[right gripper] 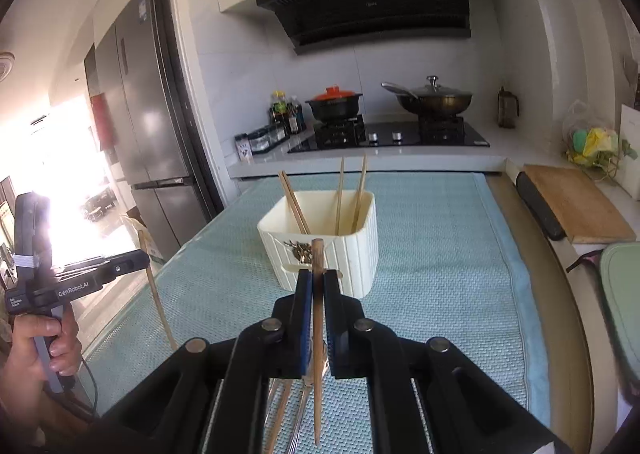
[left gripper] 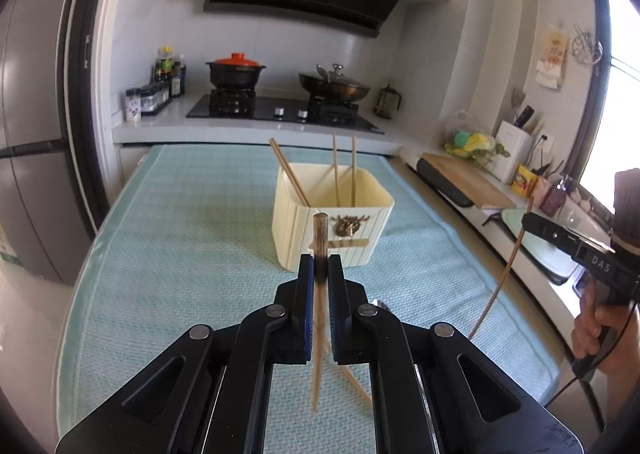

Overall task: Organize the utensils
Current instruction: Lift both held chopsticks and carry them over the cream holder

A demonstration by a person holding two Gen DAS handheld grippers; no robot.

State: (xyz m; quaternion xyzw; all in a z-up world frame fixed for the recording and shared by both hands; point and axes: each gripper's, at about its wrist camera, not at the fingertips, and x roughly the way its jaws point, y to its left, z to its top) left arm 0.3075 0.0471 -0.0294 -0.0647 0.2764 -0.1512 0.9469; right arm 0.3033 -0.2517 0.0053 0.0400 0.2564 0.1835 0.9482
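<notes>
Left gripper (left gripper: 320,270) clamped on a wooden chopstick (left gripper: 320,238), tip poking up past the pads. Right gripper (right gripper: 318,286) pinching a second chopstick (right gripper: 317,258) the same way. Cream utensil holder (left gripper: 334,214) just ahead of both, three chopsticks (left gripper: 344,170) standing inside, on the teal mat (left gripper: 180,254).

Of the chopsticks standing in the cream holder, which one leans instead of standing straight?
The darker chopstick at the left side of the cream holder: it slants up-left over the rim, while the paler two chopsticks stand nearly upright.
</notes>
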